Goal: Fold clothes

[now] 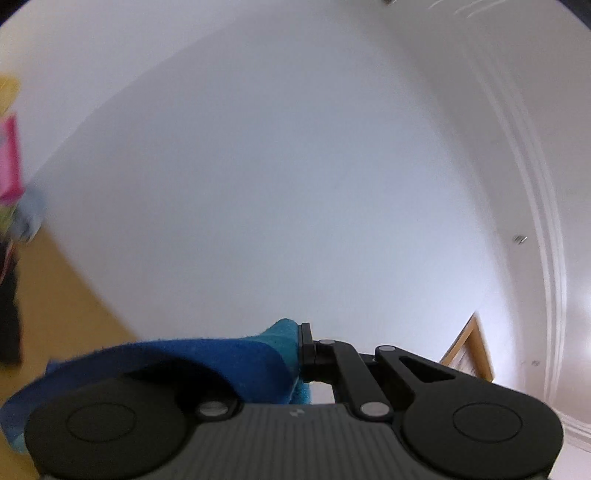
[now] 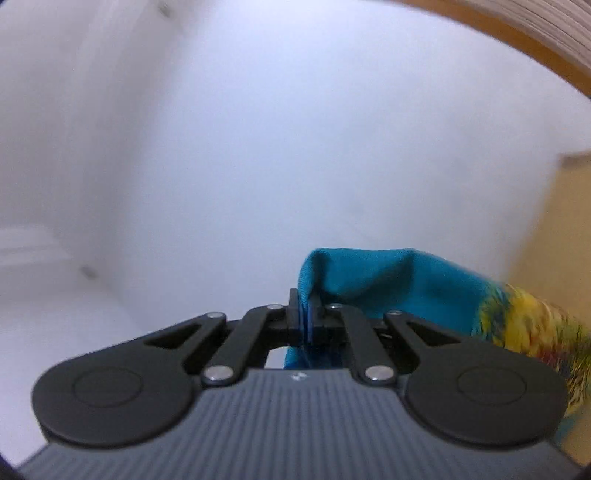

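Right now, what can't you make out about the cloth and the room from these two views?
- Left wrist view: most of the blue cloth is hidden behind the left hand-held gripper.
- Right wrist view: the cloth's yellow patterned part is blurred and cut off.
- Left wrist view: the pink object is too blurred to identify.

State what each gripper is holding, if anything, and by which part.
Both hold a blue garment. The right gripper and the left gripper each pinch an edge of the cloth.

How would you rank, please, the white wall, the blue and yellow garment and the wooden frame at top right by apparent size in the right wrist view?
1. White wall
2. Blue and yellow garment, though its nearness to the camera enlarges it
3. Wooden frame, only partly in view
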Motion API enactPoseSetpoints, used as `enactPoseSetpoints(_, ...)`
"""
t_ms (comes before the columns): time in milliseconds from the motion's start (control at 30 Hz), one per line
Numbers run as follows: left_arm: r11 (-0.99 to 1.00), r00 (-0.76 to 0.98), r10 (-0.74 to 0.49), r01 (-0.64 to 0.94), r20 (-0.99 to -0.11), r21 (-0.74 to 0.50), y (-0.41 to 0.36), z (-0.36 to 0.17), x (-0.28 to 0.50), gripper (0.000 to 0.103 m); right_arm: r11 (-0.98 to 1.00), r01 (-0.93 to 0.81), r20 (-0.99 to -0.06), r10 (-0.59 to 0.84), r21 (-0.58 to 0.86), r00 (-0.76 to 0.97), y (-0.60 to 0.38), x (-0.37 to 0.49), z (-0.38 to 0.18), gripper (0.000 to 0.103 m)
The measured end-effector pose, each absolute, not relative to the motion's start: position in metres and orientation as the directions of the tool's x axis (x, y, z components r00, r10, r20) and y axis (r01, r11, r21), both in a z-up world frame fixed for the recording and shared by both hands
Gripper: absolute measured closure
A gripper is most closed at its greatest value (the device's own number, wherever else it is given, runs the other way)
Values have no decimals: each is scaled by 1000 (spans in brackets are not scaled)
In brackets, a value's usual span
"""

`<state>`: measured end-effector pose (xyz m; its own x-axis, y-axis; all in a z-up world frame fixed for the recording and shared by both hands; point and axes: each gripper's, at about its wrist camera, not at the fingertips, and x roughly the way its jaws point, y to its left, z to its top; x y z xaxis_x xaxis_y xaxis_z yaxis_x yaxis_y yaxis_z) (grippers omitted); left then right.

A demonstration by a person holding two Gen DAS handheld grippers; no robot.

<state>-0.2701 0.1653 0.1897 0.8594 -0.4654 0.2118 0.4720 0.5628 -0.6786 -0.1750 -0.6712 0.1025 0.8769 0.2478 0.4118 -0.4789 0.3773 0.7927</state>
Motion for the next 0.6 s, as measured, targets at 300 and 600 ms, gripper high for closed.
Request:
enactPoseSetpoints(300, 655, 924, -379, 233, -47, -719, 182, 164, -283, 102, 532, -189, 137, 136, 825, 981, -683, -292, 83, 97)
enactPoseSetpoints(600, 658, 879, -413, 106, -239, -746, 123, 120, -99, 102, 481, 91, -206, 193, 872, 959, -712, -142, -12, 97)
